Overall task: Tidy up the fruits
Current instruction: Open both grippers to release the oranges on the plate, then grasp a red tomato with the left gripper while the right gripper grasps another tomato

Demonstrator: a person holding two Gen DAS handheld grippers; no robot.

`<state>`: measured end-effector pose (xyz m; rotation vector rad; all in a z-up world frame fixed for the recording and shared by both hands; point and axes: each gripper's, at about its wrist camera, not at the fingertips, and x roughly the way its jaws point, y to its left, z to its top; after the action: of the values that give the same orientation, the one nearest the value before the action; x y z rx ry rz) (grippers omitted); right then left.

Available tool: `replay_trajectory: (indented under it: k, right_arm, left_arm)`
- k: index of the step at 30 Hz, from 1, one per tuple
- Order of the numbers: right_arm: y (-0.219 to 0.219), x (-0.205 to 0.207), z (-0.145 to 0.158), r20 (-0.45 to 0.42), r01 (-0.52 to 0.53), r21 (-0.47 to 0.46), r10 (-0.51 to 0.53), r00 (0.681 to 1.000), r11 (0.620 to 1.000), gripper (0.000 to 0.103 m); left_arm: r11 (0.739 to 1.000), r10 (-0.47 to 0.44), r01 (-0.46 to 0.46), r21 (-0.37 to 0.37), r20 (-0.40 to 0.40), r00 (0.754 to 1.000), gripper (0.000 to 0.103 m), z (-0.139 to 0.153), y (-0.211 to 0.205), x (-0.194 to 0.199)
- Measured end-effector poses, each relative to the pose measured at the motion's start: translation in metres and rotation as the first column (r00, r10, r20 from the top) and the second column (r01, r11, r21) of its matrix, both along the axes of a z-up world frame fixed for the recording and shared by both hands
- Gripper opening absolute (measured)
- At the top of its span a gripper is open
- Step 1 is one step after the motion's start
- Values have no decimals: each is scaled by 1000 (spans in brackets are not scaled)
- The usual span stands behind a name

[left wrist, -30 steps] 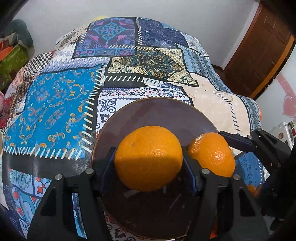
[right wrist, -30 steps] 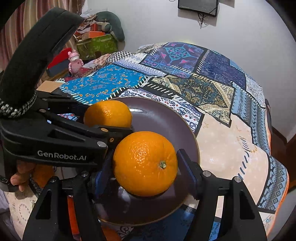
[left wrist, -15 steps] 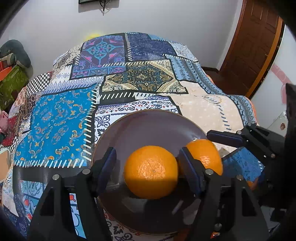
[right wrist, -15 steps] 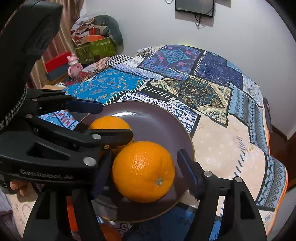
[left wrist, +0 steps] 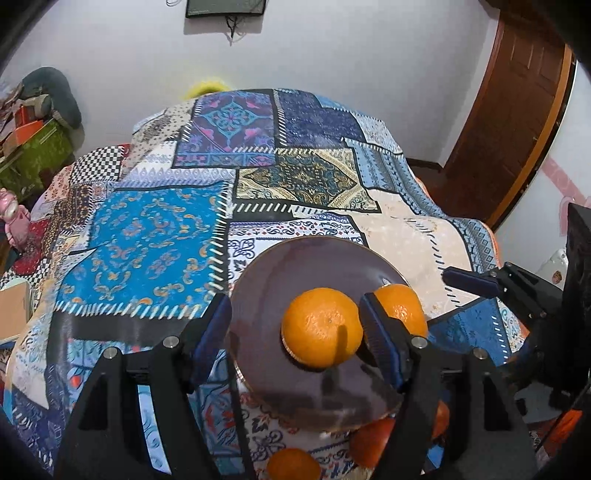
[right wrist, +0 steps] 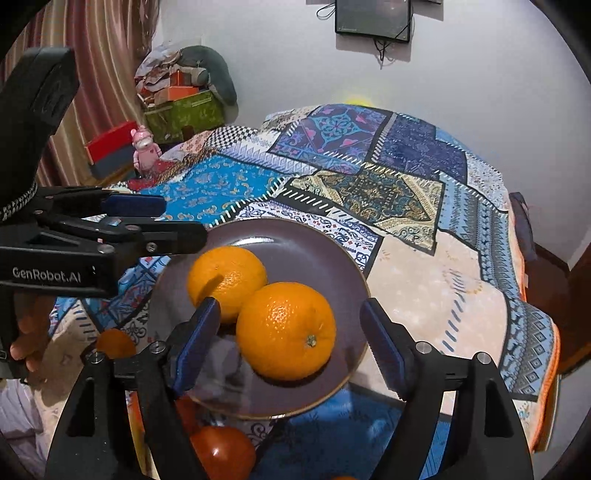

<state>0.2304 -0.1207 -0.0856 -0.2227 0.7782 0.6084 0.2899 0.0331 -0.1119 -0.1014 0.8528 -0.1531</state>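
A white-walled bedroom with a dark screen (right wrist: 373,16) hung high on the wall and a brown door (left wrist: 517,122) off to one side holds a bed spread with a bright patchwork quilt (left wrist: 155,240), and on that quilt sits a dark brown plate (right wrist: 314,254). Two oranges lie on the plate, touching each other: the nearer orange (right wrist: 285,330) shows its stem end, and the farther orange (right wrist: 226,281) rests just behind it toward the plate's left side. They look to be gathered there so the round fruit is kept from rolling about the soft cover. The right gripper (right wrist: 290,343) hangs just above the nearer orange with its jaws spread wide on either side and touching nothing, which reads as a fruit let go on the plate. The left gripper (left wrist: 295,339) is likewise spread apart and empty, angled down toward the plate from the person's own left, its right finger crossing in front of the orange it sees behind. Both tools are tilted down and forward over the near rim. More fruit waits loose on the quilt close to the person: a small orange (right wrist: 115,343) left of the plate, another orange (left wrist: 293,463) below its near edge, and a redder fruit (right wrist: 221,450), perhaps a tomato, just beside that.
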Motion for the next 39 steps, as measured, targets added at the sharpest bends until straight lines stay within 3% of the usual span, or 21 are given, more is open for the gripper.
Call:
replay_trajectory:
  k: [18, 36, 39]
  right_arm:
    - [-49, -56, 30, 37, 148, 53, -150, 988, 987, 82]
    - [-49, -79, -9, -56, 149, 98, -144, 988, 984, 82]
    - [-43, -82, -18, -68, 127, 80, -122, 990, 989, 75]
  left_arm:
    - [999, 23, -23, 30, 23, 999, 73, 12, 10, -81]
    - [999, -9, 11, 45, -39, 999, 73, -22, -6, -114]
    - [999, -17, 19, 35, -48, 999, 73, -27, -10, -115]
